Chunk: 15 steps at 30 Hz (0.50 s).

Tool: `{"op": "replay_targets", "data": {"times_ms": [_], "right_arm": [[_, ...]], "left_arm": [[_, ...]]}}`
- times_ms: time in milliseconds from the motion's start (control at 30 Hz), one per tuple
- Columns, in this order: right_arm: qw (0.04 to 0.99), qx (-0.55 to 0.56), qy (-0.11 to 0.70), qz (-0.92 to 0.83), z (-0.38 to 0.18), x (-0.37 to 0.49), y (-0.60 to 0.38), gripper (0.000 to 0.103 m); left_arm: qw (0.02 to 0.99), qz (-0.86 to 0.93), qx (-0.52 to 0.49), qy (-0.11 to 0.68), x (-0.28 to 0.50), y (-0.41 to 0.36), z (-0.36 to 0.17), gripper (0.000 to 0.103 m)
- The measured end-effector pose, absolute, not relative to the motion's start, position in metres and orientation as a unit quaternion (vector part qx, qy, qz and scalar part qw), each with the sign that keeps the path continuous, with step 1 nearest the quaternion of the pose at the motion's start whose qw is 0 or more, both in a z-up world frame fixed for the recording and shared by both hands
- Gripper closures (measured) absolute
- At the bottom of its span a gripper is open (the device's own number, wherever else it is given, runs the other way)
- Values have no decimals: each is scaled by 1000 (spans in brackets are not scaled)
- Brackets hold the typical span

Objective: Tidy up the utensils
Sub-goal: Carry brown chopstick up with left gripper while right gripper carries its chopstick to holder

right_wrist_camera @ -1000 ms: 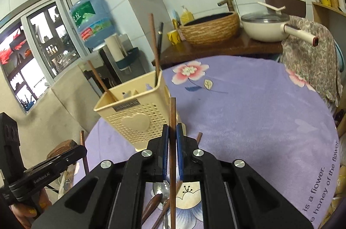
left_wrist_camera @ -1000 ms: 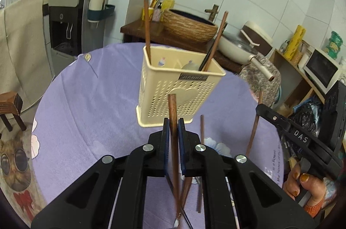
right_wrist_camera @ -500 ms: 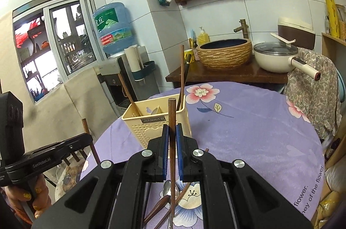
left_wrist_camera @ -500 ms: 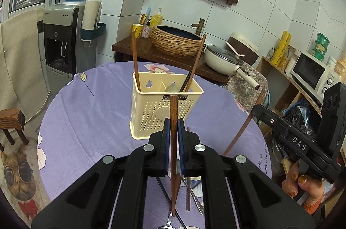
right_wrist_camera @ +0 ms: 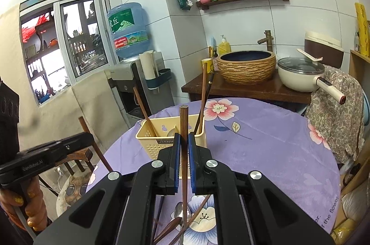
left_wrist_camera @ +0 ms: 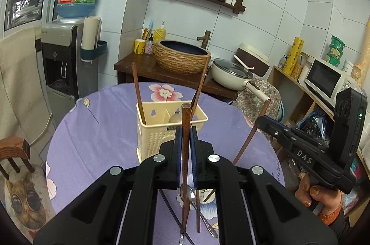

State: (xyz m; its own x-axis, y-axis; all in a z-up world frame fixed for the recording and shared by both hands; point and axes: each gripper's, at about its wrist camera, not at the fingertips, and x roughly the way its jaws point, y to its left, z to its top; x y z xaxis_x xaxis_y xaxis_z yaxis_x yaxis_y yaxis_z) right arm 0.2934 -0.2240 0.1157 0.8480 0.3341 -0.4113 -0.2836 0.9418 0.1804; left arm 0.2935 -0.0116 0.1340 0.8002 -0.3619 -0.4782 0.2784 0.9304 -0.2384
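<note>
Both wrist views look slightly downward along their own fingers across the bench point(left_wrist_camera: 97, 143), sharing the cream utensil basket point(left_wrist_camera: 157, 136) point(right_wrist_camera: 152, 143) close ahead, from opposite sides.

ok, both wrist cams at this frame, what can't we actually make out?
- Left wrist view: lower end of the brown wooden chopstick in the left gripper is lost among utensils on the purple flowered tablecloth.
- Right wrist view: the right gripper body covers the front of the cream perforated plastic utensil basket.
- Both views: basket's lower contents sit behind its walls.
- Right wrist view: loose metal spoon is cut off by the bottom edge.
</note>
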Motion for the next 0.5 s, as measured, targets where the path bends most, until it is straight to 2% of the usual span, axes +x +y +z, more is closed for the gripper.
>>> {"op": "replay_targets", "data": {"times_ms": [267, 500], "right_arm": [[962, 40, 215, 163, 144, 310, -219, 96], [967, 57, 179, 169, 204, 332, -220, 96]], "left_arm": [[951, -178, -69, 244, 311, -17, 184, 96], [958, -172, -84, 214, 337, -15, 247, 96]]}}
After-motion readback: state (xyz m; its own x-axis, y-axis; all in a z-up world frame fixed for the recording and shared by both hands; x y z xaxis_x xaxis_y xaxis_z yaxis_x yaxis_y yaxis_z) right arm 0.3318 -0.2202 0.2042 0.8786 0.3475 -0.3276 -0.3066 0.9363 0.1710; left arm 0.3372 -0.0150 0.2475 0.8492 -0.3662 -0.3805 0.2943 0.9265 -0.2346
